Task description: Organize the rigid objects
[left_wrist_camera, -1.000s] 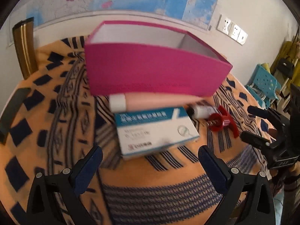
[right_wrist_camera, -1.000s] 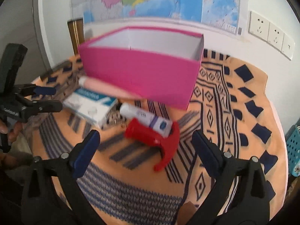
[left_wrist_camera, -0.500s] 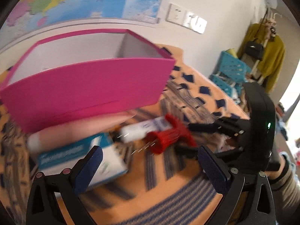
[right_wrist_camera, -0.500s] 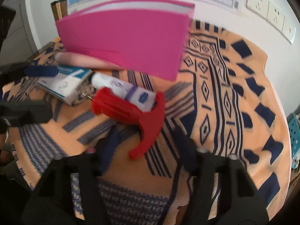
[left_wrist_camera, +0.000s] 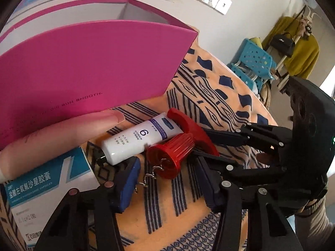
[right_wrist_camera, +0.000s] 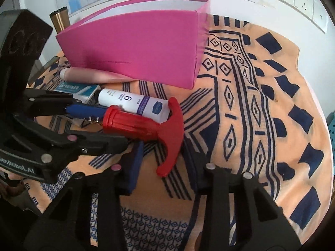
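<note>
Both tongs spread around a red corkscrew on the patterned cloth

The red corkscrew [right_wrist_camera: 144,129], with ribbed barrel, T-handle and bare metal spiral, lies in front of the pink box [right_wrist_camera: 134,52], touching a white tube [right_wrist_camera: 134,104]. The left gripper [left_wrist_camera: 167,186] straddles its barrel end, the right gripper [right_wrist_camera: 165,165] its handle; neither visibly pinches it. A blue-white carton [left_wrist_camera: 44,190] lies beside.
</note>
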Available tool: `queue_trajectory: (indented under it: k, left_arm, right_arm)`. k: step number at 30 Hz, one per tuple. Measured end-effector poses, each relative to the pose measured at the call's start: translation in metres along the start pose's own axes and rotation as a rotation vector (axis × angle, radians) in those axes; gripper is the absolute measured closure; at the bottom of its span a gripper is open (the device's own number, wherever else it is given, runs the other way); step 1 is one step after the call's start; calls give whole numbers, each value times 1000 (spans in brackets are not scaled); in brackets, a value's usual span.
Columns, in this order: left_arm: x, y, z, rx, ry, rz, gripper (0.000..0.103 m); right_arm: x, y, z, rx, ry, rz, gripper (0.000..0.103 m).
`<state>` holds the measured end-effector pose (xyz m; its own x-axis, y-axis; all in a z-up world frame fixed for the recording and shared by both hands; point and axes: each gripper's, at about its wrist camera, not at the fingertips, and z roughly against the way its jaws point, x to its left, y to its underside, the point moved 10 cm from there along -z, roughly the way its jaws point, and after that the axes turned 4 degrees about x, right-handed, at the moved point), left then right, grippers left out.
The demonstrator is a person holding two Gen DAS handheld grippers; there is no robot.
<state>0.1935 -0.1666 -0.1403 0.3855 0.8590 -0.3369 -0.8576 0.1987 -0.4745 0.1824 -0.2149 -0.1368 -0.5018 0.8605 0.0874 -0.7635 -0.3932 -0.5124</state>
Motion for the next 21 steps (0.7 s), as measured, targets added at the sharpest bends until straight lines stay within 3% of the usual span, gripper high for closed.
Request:
queue_trajectory:
  k: [1,3,4,12,21]
  left_arm:
    - [-1,1,0,5,-14,-5,50]
    - [-1,1,-2,11,-34,-15,65]
    - [-3,0,-4,12,-40,-20,65]
    - [-9,-4,-4,11,-45,-30,66]
    - [-32,-38,62,-122,-27,-101,67]
  right_arm:
    - [0,0,0,0,8,3,66]
    - [-4,0,1,2,28,-15,80]
    - [-8,-1,0,4,19,-28,83]
    - [-11,-1,3,-10,1,-67,84]
    - [-6,-33,63,-136,39,-54,85]
